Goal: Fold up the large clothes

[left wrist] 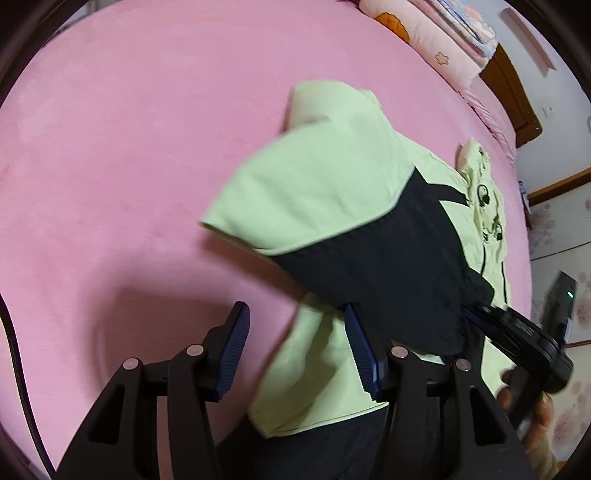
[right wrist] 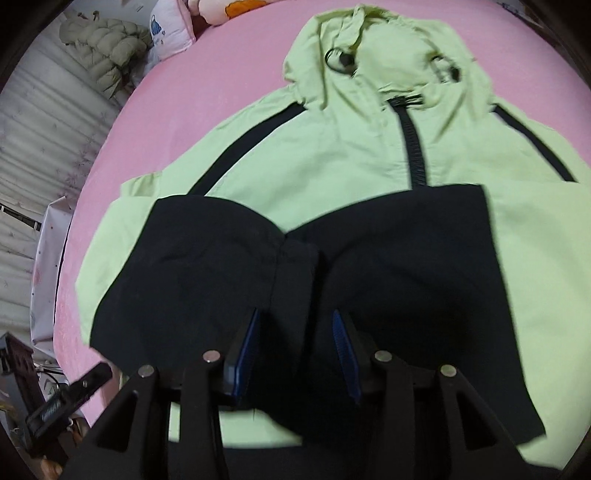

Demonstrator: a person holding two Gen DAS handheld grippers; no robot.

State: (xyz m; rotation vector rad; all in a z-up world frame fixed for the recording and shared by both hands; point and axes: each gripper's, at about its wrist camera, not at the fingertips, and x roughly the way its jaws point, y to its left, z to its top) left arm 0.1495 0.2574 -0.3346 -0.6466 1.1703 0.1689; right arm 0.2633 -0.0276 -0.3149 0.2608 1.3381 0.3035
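A light green hooded jacket (right wrist: pixel 332 155) with black panels lies front up on a pink bed (right wrist: pixel 229 74), hood at the far end, black zip down the middle. Its sleeves are folded across the body, their black cuffs (right wrist: pixel 240 251) meeting at the middle. My right gripper (right wrist: pixel 295 325) is open, its jaws on either side of the black cuff fabric. My left gripper (left wrist: pixel 295 321) is open over the jacket's left edge; the folded green and black sleeve (left wrist: pixel 332 192) hangs blurred just ahead. The right gripper (left wrist: pixel 517 332) shows at the right in the left wrist view.
Pink pillows (left wrist: pixel 424 33) and a wooden headboard (left wrist: pixel 513 96) lie at the bed's far end. A padded beige coat (right wrist: pixel 103 48) and curtain sit at the left in the right wrist view. Broad bare pink sheet (left wrist: pixel 129 166) spreads left of the jacket.
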